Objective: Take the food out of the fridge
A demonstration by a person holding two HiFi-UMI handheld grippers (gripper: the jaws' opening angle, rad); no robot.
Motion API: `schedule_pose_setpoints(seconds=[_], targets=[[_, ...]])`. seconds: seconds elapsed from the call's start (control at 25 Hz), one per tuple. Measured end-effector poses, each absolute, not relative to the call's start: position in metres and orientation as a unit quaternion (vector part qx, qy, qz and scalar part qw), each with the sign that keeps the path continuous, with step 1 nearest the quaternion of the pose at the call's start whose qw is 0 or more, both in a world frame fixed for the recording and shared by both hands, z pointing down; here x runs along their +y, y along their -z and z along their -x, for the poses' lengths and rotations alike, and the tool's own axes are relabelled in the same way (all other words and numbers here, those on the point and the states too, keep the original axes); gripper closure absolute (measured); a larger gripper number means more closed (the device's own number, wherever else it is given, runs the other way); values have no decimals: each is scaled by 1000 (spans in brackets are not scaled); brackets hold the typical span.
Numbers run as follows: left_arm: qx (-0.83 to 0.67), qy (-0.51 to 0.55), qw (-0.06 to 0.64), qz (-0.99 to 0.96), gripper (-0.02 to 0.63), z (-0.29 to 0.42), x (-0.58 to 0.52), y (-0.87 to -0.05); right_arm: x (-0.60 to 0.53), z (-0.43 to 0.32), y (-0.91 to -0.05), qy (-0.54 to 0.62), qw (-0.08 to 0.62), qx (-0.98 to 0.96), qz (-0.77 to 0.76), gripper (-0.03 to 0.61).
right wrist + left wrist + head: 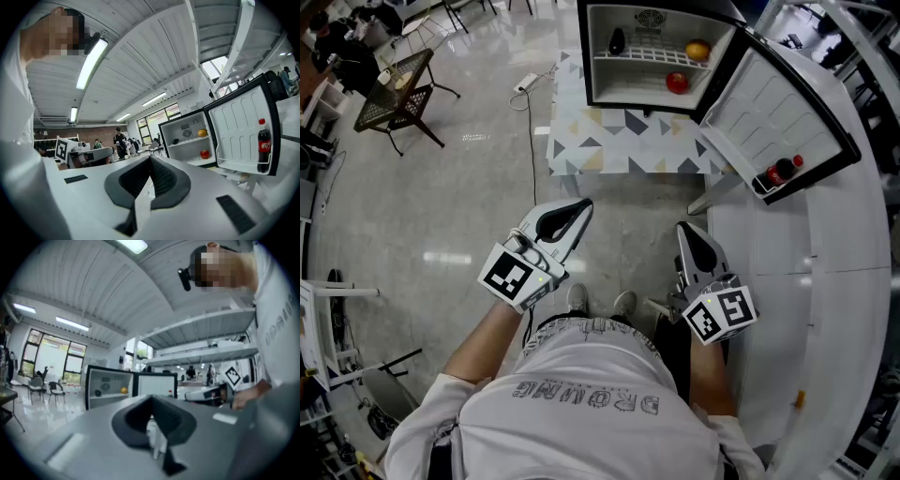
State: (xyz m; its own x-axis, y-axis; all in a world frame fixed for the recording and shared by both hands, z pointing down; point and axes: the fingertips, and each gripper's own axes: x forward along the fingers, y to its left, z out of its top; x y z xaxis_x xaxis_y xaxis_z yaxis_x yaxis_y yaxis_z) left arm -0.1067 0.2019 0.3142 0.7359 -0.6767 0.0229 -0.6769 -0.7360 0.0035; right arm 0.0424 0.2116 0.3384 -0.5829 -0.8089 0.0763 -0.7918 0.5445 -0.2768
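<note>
Fingers of both the left gripper (579, 210) and right gripper (686, 234) are clenched on nothing, held level, with the open fridge (628, 86) well ahead of the fingertips. A red fruit (677, 82) lies under the shelf (642, 56); an orange fruit (697, 50) and a dark item (617, 41) sit on it. Probably best: part the right jaws before reaching in, then close across the red fruit's widest part, clear of the door (769, 103).
</note>
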Motion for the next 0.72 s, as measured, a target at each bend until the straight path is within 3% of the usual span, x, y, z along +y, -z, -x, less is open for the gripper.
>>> schedule_pose_setpoints(seconds=[0.72], targets=[[-375, -13, 10, -927, 607, 88, 198, -319, 201, -67, -346, 167, 39, 874, 455, 577]])
